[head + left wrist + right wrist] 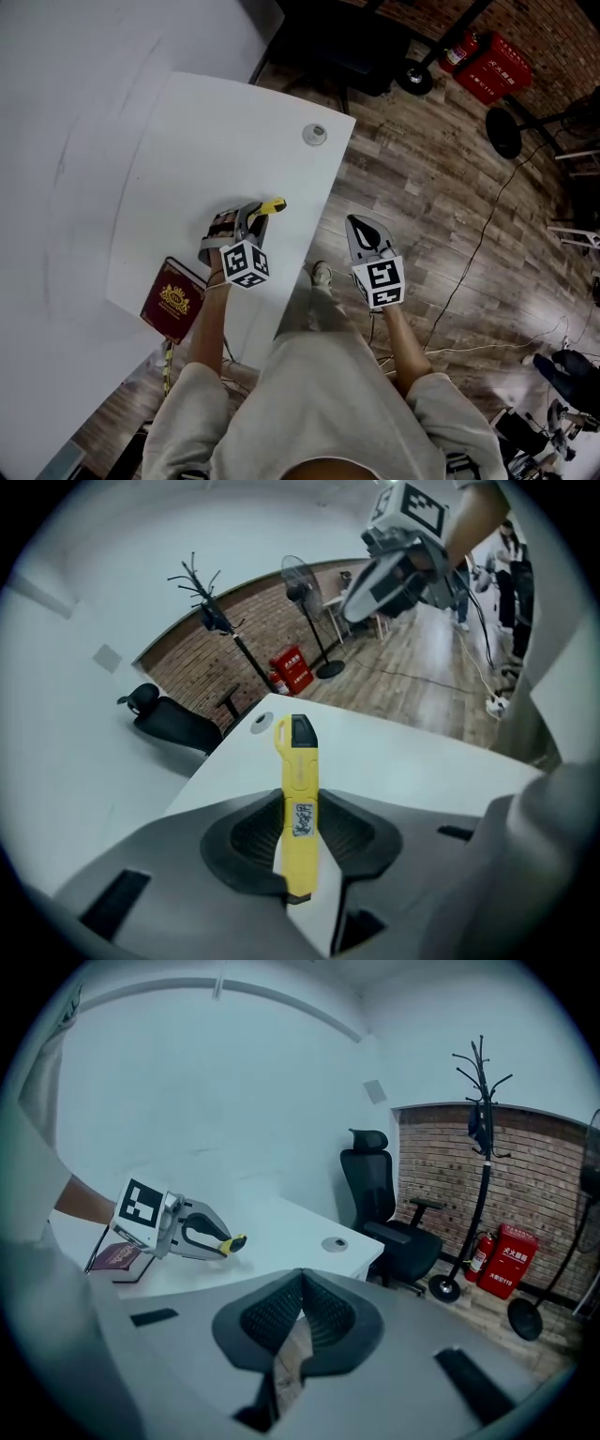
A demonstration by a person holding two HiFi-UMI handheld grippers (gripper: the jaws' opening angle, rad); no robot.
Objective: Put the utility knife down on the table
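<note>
Left claw: My left claw [251, 217] was clenched on the utility knife [300, 803], its dark pads pressing the yellow body from both sides.
Utility knife: It jutted out past the claw tips, black end foremost, low over the white desk [187, 141] and near the edge closest to me. I could not tell whether it touched the surface.
Right claw: My right claw [356, 223] was closed on nothing, its pads meeting at the tips. I held it off the desk's edge, above the wooden floor [441, 187] and well apart from the left one.
Desk: A dark red booklet [173, 300] with a gold emblem lay at the near corner, just beside my left forearm. A round grey cable cap [315, 134] sat by the far edge.
Room: Beyond the desk I saw a black office chair [380, 1194], a black coat stand [483, 1147] and a red fire-extinguisher box [511, 1260], the last two against a brick wall [441, 1166].
</note>
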